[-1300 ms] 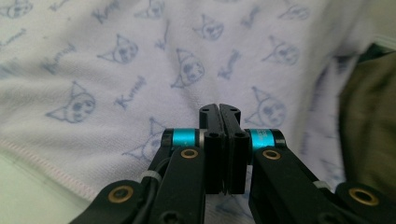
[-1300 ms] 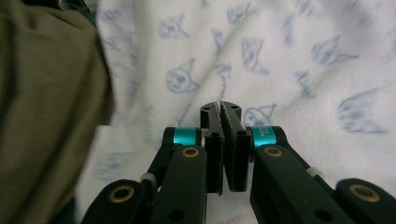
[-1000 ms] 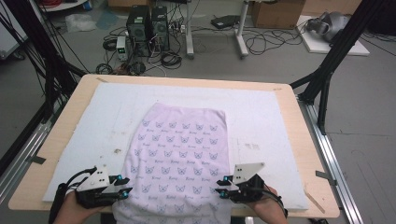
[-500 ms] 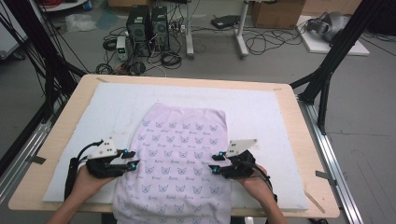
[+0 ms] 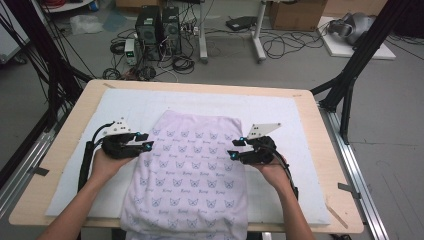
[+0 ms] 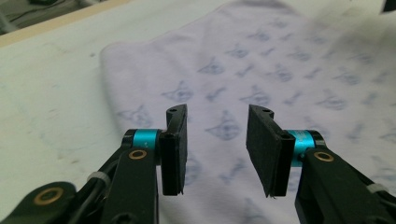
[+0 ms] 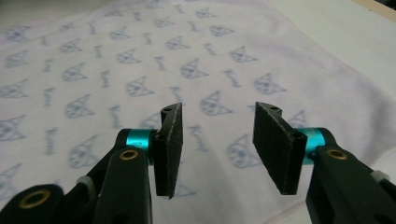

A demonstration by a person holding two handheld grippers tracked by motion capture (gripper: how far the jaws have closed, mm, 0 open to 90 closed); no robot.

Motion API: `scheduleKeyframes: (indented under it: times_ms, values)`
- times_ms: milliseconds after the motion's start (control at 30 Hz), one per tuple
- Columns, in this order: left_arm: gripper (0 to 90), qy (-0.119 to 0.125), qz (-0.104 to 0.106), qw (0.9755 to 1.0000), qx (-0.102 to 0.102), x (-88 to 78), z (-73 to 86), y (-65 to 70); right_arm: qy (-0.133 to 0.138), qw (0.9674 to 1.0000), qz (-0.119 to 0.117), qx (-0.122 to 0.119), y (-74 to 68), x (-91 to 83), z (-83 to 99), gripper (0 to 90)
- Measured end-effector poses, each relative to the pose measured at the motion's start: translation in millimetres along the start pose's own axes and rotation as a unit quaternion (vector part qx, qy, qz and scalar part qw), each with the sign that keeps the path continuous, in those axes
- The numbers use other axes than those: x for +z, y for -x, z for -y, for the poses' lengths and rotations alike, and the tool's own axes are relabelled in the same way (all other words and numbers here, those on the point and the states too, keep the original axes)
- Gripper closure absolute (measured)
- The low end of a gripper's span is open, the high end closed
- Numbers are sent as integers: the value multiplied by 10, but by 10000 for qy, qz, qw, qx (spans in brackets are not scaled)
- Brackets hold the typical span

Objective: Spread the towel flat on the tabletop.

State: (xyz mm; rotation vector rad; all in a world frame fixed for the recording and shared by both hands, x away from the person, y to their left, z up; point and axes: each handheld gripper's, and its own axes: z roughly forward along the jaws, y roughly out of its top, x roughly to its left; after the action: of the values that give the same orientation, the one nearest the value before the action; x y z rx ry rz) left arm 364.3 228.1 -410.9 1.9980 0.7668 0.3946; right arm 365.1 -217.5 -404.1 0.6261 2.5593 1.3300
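I am holding both grippers over the side edges of the pale printed cloth (image 5: 192, 170), jaws parted and gripping nothing.

I am seeing the left gripper (image 5: 146, 141) hovering at the cloth's left edge and the right gripper (image 5: 234, 149) at its right edge; each pair of jaws has just been opening, with only fabric lying below the gap. The cloth is lying flat on the white mat (image 5: 310, 125) in the middle of the table (image 5: 75, 105), its near end hanging over the near edge. Bare mat is lying left, right and far of the cloth, giving me room to move.
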Motion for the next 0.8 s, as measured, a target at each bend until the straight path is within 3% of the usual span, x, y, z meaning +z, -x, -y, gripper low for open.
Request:
scheduleKeyframes:
  times_ms: [167, 267, 433, 667, 733, 800]
  values:
    - [594, -40, -150, 9998, -89, 146, -99, -246, -64, 9999, 43, 84, 225, 100, -49, 498]
    - [593, -214, -207, 9994, -148, 238, -147, -380, -68, 10000, 61, 21, 273, 148, -75, 497]
    - [573, -426, -192, 9986, -242, 377, -186, -504, -167, 9998, 97, 18, 363, 223, -186, 492]
    - [467, -573, -472, 9952, -640, 587, -112, -597, -328, 9993, 72, 157, 444, 343, -200, 473]
    - [486, -647, -510, 9943, -676, 619, -88, -608, -392, 9990, 55, 200, 454, 353, -184, 461]
    - [585, -732, -514, 9933, -730, 644, -71, -620, -424, 9989, 76, 192, 461, 360, -175, 459]
